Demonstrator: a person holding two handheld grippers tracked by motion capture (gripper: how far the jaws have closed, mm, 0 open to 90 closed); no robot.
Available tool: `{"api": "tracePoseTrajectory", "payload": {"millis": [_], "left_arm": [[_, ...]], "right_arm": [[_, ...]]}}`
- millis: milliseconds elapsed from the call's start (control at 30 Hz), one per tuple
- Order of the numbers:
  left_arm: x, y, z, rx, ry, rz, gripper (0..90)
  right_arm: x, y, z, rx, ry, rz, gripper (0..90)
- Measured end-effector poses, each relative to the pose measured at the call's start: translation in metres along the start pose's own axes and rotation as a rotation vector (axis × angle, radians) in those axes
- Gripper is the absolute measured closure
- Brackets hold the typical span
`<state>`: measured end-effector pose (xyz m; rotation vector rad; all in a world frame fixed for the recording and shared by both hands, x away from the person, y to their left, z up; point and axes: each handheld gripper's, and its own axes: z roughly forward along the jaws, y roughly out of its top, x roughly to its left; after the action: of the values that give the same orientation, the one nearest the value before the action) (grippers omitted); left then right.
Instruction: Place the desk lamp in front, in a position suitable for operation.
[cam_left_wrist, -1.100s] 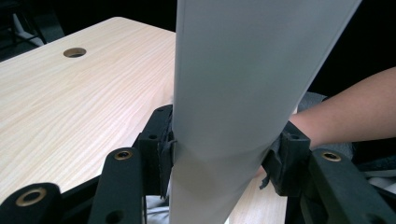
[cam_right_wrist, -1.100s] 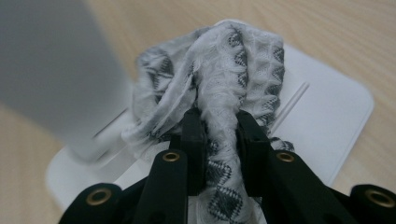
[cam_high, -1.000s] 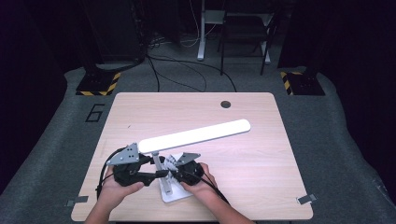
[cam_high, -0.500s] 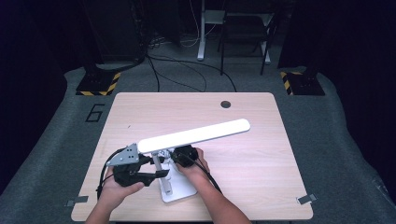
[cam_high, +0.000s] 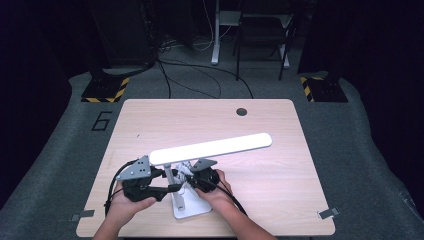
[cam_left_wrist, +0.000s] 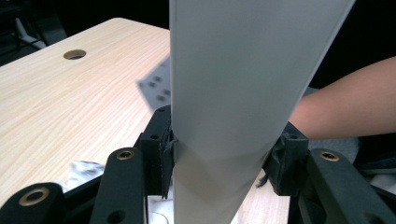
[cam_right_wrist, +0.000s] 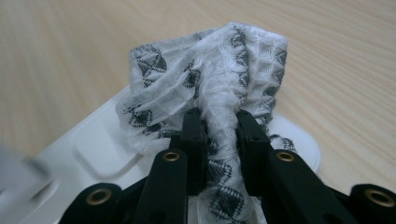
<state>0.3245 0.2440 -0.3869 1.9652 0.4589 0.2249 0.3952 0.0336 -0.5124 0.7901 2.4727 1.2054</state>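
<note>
The left gripper clamps the stiff lamp arm; the right gripper pinches a soft, light cloth, bunched above the smooth lamp base.

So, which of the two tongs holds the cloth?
The right tongs: they pinch the patterned cloth over the lamp base. The left tongs clamp the lamp's white arm.

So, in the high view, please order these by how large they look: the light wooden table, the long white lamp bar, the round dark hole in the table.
1. light wooden table
2. long white lamp bar
3. round dark hole

No two look alike in size.
</note>
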Motion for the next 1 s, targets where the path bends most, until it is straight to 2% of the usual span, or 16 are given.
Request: {"api": "tracePoseTrajectory", "payload": {"millis": [33,100,167,300,400,467,533,567,767,833,900,1000], "left_arm": [[0.000,0.000,0.000,0.001,-0.001,-0.002,51.6],[0.001,0.000,-0.001,0.002,-0.006,-0.003,51.5],[0.000,0.000,-0.001,0.002,-0.003,-0.003,51.5],[0.000,-0.001,0.000,-0.003,-0.002,-0.006,51.5],[0.000,-0.001,-0.001,0.000,-0.003,-0.004,51.5],[0.001,-0.001,0.000,-0.004,-0.001,-0.001,51.5],[0.001,-0.001,0.002,-0.008,-0.006,-0.012,51.3],[0.001,-0.001,0.002,-0.004,-0.009,-0.013,51.3],[0.003,-0.001,0.001,0.000,-0.019,-0.011,51.1],[0.003,-0.001,0.001,-0.001,-0.020,-0.011,51.1],[0.003,-0.002,0.001,-0.004,-0.019,-0.008,51.1],[0.003,-0.002,0.001,-0.008,-0.019,-0.010,51.1]], "right_arm": [[0.003,-0.002,-0.003,0.001,0.002,-0.012,76.0],[0.008,-0.006,-0.009,0.016,0.021,0.003,76.0],[0.012,-0.012,-0.014,0.007,0.045,-0.002,76.0],[0.022,-0.029,-0.033,-0.001,0.104,0.029,76.0],[0.026,-0.036,-0.043,0.002,0.114,-0.009,76.0],[0.025,-0.036,-0.046,0.019,0.124,-0.006,76.0],[0.019,-0.033,-0.045,0.031,0.115,-0.005,75.7],[0.017,-0.031,-0.042,0.034,0.109,0.012,75.6],[0.011,-0.016,-0.020,0.013,0.131,0.055,75.1],[0.011,-0.009,-0.016,0.006,0.131,0.043,75.1],[0.012,-0.004,-0.013,-0.015,0.160,0.032,75.2],[0.017,0.001,-0.007,-0.002,0.183,0.006,75.2]]}}
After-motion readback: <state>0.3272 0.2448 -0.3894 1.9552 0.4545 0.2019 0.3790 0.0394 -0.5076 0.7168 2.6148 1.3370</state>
